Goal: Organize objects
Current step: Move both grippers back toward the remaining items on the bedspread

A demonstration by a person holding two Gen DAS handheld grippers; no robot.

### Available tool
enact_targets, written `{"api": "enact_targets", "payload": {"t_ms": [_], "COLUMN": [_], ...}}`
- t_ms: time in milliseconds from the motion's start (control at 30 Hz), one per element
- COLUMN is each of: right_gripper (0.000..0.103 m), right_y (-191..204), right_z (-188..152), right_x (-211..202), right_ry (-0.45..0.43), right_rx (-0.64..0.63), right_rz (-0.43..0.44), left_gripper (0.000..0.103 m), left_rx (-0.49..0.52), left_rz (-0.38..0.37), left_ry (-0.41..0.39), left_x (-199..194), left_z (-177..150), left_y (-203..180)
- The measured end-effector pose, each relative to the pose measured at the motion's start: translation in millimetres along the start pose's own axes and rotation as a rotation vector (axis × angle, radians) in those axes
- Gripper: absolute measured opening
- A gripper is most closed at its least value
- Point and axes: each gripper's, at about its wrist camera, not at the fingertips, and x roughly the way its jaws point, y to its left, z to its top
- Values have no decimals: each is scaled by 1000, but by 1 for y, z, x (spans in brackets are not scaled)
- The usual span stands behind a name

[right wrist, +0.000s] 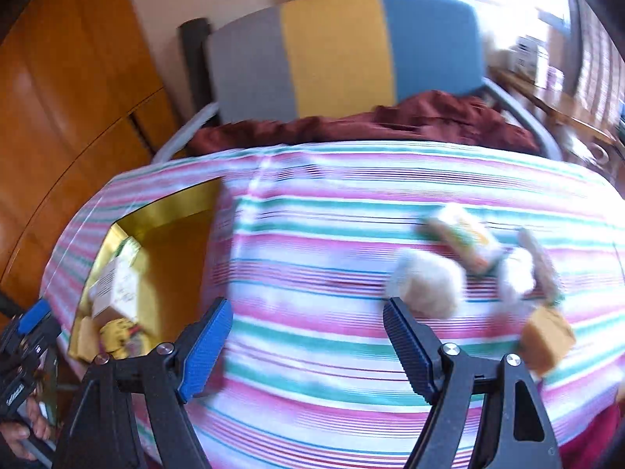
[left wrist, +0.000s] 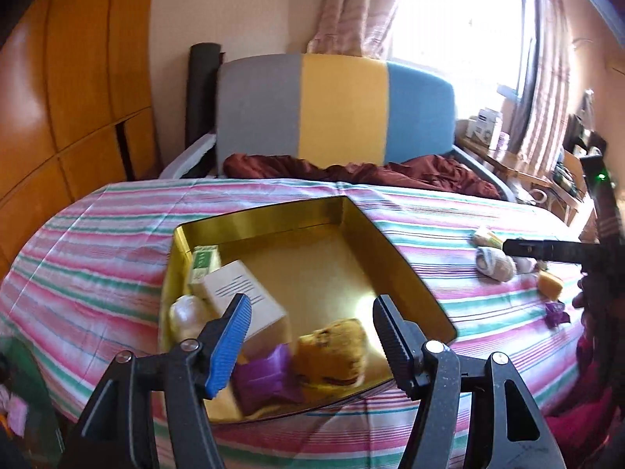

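1. Gold tin, the box being filled, lay open on the striped bedsheet; in the right wrist view it sat at the far left.
2. Left gripper hung over the tin's near end, jaws spread, nothing between the pads.
3. Directly beyond its fingers, inside the tin: a purple packet touching a yellow packet with dark print; print too blurred to read.
4. Further in, at the tin's left wall: a pale round item, a beige carton bearing lines of small dark text, illegible, and a green-and-white box, lettering unreadable.
5. Right gripper was over bare sheet, jaws spread wide and empty.
6. Beyond its right finger, loose on the sheet: a fuzzy white ball, a green-and-orange wrapped bar, a second white lump, an orange block. Motion blur hid any labels.
7. Past the sheet stood a grey, yellow and blue headboard.
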Motion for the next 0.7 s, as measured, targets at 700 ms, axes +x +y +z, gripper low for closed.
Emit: {"api": "enact_targets", "payload": {"t_ms": [700], "right_gripper": [83], "right_y": [-244], "right_z": [-41], "right_x": [-43], "right_ry": [-166], "right_rx": [877], "right_rz": [-184], "left_gripper": [79], "left_rx": [189], "left_rz": [-308], "left_ry": [181], "left_x": [88], "left_z": [24], "left_y": [-179]}}
